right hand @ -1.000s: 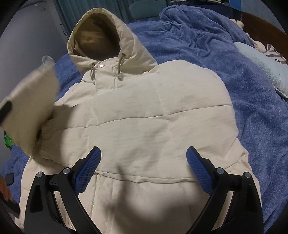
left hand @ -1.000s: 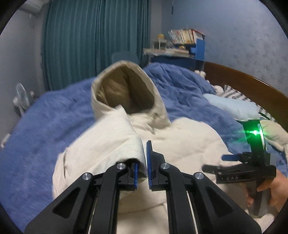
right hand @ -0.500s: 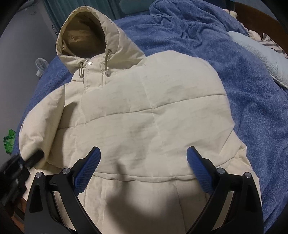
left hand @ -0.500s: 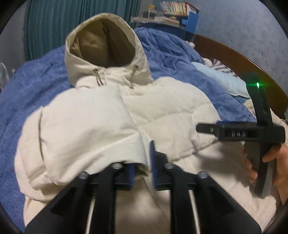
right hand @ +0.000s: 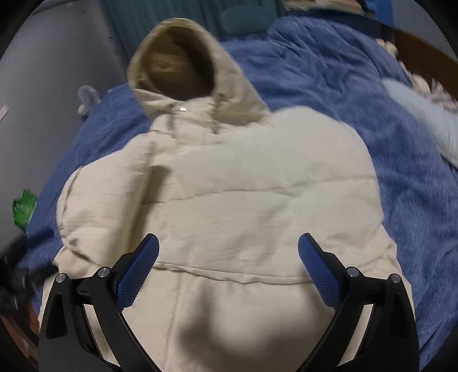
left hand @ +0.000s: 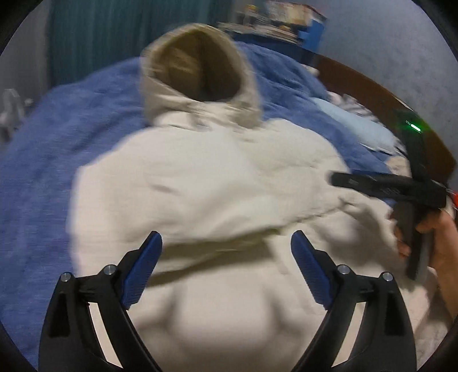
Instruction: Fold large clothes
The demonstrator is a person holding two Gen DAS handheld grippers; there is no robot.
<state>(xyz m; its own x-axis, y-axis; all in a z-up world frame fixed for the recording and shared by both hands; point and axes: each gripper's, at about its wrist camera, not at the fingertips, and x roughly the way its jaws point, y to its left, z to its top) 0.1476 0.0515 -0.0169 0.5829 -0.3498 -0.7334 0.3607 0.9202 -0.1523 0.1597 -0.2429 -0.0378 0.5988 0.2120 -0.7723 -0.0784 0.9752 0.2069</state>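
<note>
A cream hooded puffer jacket [right hand: 257, 206] lies front up on the bed, hood [left hand: 200, 71] toward the curtain. One sleeve [left hand: 200, 206] lies folded across its chest. My left gripper [left hand: 226, 243] hovers over the lower edge of that sleeve. Its jaws are opening wide, with nothing pinched between the blue pads [left hand: 143, 271]. My right gripper [right hand: 229, 243] is open above the jacket's hem seam and holds nothing. In the left wrist view it shows as a black tool [left hand: 337, 180] in a hand [left hand: 440, 246] at the jacket's right side.
A blue blanket [right hand: 357, 85] covers the bed around the jacket. A pale pillow [left hand: 357, 126] and the wooden headboard [left hand: 372, 85] are at the right. Teal curtains [left hand: 100, 37] and a bookshelf [left hand: 286, 20] stand behind. Something green [right hand: 24, 206] sits off the bed's left edge.
The left gripper carried the sleeve across the jacket, laid it on the chest and let go, going from shut to wide. The right gripper stayed open.
</note>
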